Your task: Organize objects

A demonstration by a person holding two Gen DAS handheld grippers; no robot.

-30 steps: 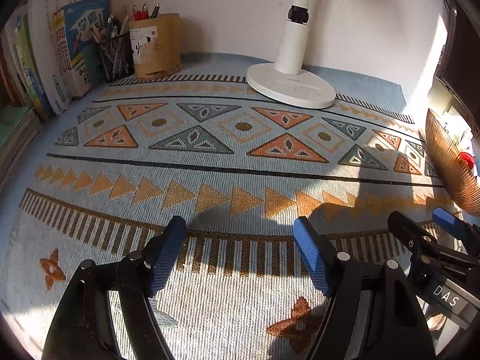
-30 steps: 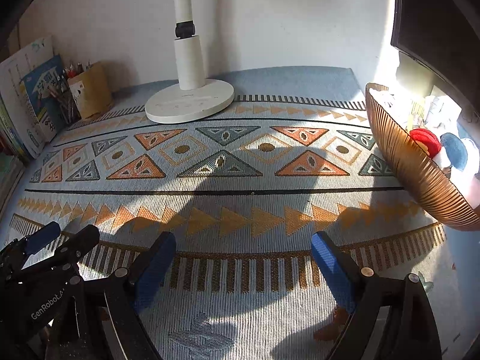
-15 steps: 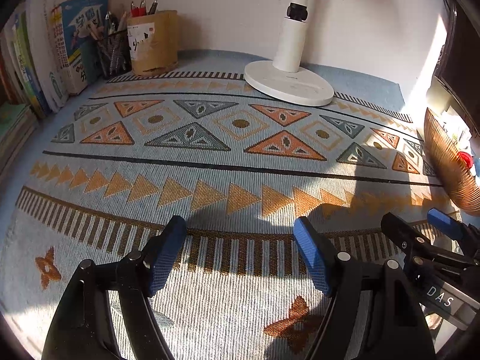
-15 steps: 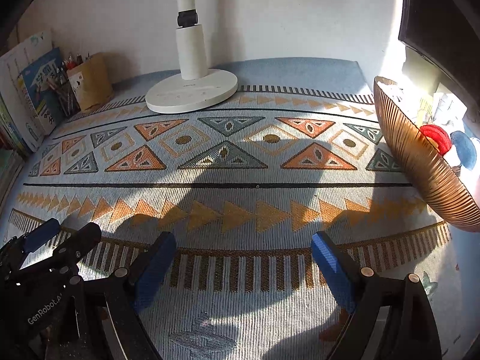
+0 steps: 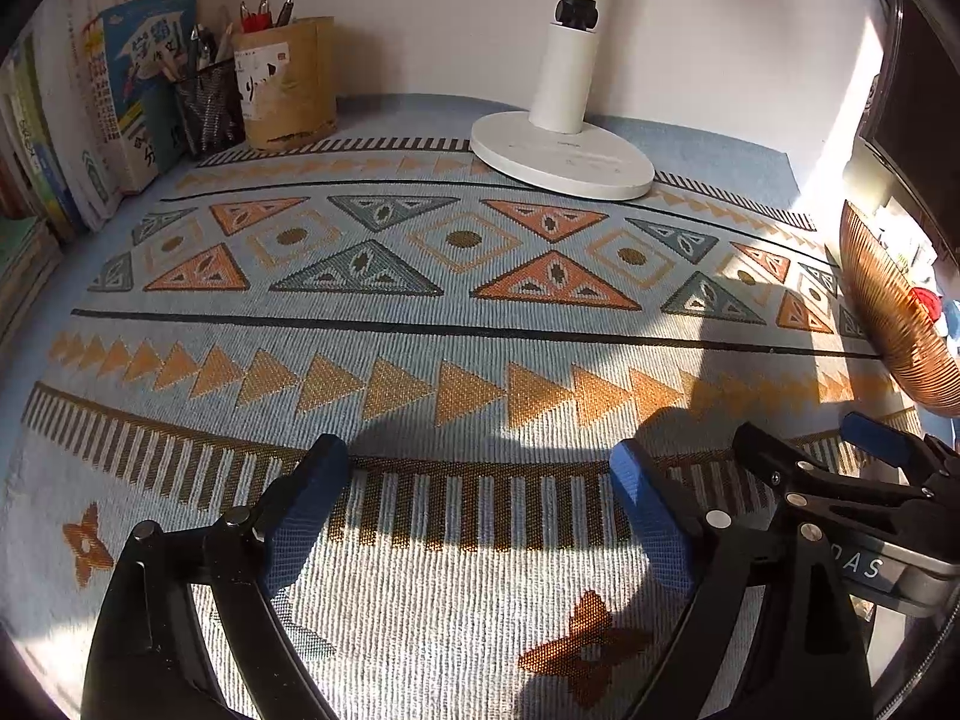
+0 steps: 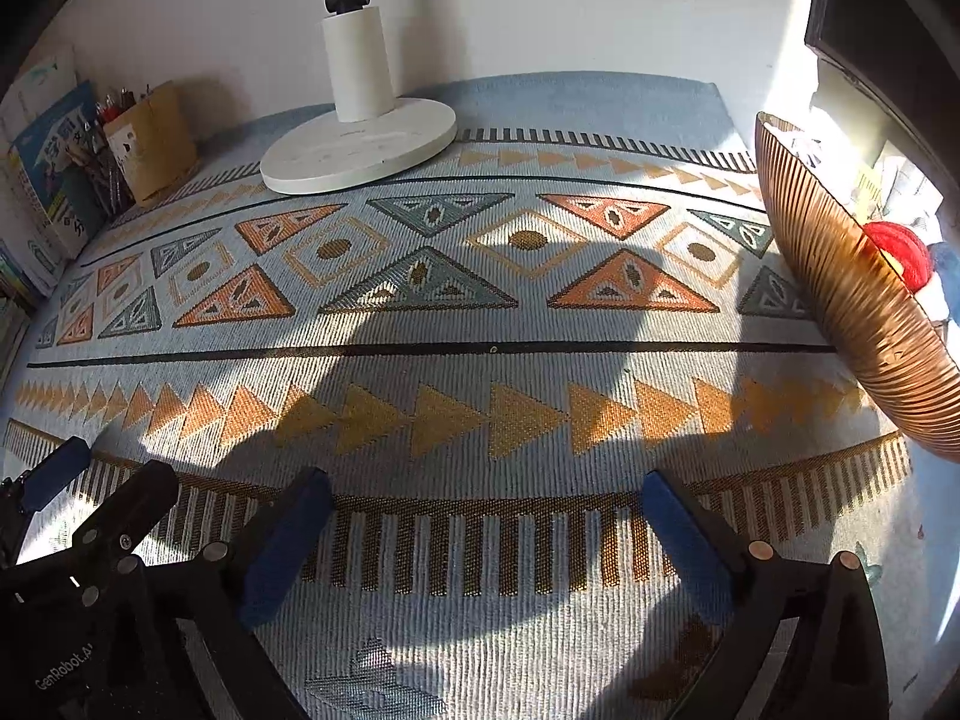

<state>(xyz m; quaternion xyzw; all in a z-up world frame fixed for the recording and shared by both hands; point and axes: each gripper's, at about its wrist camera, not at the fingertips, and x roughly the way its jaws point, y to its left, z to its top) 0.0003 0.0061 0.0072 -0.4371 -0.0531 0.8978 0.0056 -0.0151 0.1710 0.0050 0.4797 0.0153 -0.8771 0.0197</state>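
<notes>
My left gripper (image 5: pixel 480 474) is open and empty, low over the near part of a patterned blue and orange cloth (image 5: pixel 456 312). My right gripper (image 6: pixel 486 498) is open and empty too, just to its right; it shows at the right edge of the left wrist view (image 5: pixel 804 450), and the left gripper shows at the left edge of the right wrist view (image 6: pixel 108 480). A ribbed copper bowl (image 6: pixel 852 306) at the far right holds a red object (image 6: pixel 900 246) and other small items. The bowl also shows in the left wrist view (image 5: pixel 882 300).
A white lamp base (image 5: pixel 558 156) with its pole stands at the back middle. A brown pen cup (image 5: pixel 288 84) and a black mesh pen holder (image 5: pixel 207 99) stand at the back left beside upright books (image 5: pixel 120 102). A dark monitor (image 6: pixel 888 18) is behind the bowl.
Both grippers have moved slightly forward over the cloth, so the lamp and bowl look a little nearer. Both stay open and empty.
</notes>
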